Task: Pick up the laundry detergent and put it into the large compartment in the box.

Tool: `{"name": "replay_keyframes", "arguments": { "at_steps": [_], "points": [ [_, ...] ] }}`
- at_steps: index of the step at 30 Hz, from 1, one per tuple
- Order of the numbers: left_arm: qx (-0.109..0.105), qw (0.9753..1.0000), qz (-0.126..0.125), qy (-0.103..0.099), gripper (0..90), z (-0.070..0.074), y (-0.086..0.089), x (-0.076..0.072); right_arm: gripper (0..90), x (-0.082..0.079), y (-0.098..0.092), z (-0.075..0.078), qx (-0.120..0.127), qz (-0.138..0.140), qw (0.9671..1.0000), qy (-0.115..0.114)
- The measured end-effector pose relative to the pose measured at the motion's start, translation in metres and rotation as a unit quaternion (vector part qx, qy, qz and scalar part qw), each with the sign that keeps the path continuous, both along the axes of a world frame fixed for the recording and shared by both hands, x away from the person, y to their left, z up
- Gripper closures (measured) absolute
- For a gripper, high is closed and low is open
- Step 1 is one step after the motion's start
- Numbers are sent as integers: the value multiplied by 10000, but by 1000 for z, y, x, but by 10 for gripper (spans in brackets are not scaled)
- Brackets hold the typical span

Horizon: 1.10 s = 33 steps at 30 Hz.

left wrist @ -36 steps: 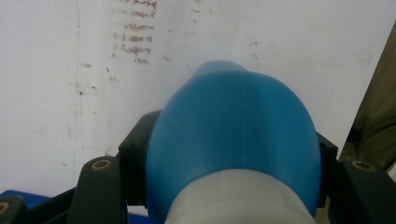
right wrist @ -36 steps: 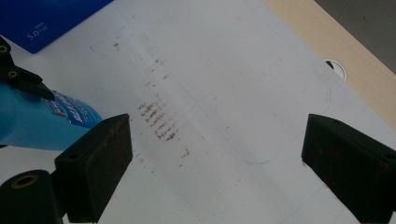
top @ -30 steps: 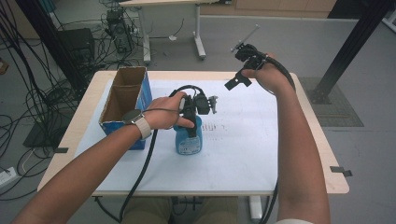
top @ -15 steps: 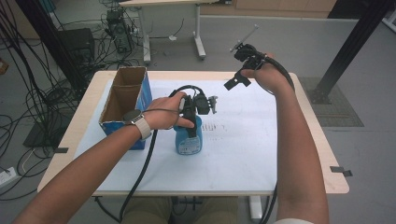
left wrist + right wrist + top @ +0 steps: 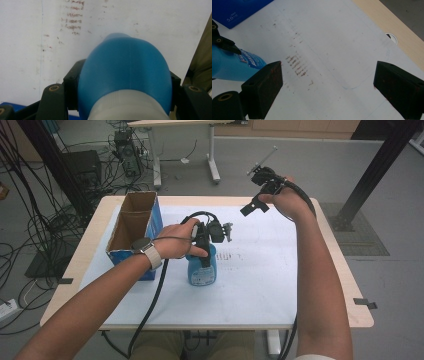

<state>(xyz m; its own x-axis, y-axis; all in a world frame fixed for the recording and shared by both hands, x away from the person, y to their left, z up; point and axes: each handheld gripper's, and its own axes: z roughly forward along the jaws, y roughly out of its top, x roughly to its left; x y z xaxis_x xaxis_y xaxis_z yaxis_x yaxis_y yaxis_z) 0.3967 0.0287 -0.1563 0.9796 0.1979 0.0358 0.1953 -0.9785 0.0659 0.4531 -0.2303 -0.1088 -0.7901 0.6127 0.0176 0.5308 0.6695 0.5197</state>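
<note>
Far left of the light wooden counter: open-topped blue cardboard box, upright, resting on the white paper sheet that covers most of the counter top.

Just right of the box: left hand with wristwatch, gripping the left tool. Left tool jaws clamped on the blue plastic bottle with white cap, one jaw on each flank of the bottle shoulder, as confirmed in the left gripper view, where the bottle sits between both black jaws with its pale cap nearest the camera. Bottle upright on the paper sheet, near the counter centre, just beside the box but apart from it. Black cable trailing from the left tool toward the near counter edge.

Right of the bottle: faint reddish-brown smudge marks on the paper, also visible in the right gripper view.

Far right: right hand raised above the far right part of the counter, holding the right tool well apart from the bottle. Right tool jaws spread wide with nothing between them, per the right gripper view; paper sheet beneath, bottle at the left edge of that view.
</note>
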Motion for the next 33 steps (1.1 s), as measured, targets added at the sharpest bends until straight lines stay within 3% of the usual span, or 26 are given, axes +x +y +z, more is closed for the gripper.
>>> {"name": "replay_keyframes", "arguments": {
  "at_steps": [33],
  "points": [
    [-41, 10000, 33, 13, 376, 0, 3, 0, 85, 0, 0, 0, -5, -18, 10000, 19]
  ]
}}
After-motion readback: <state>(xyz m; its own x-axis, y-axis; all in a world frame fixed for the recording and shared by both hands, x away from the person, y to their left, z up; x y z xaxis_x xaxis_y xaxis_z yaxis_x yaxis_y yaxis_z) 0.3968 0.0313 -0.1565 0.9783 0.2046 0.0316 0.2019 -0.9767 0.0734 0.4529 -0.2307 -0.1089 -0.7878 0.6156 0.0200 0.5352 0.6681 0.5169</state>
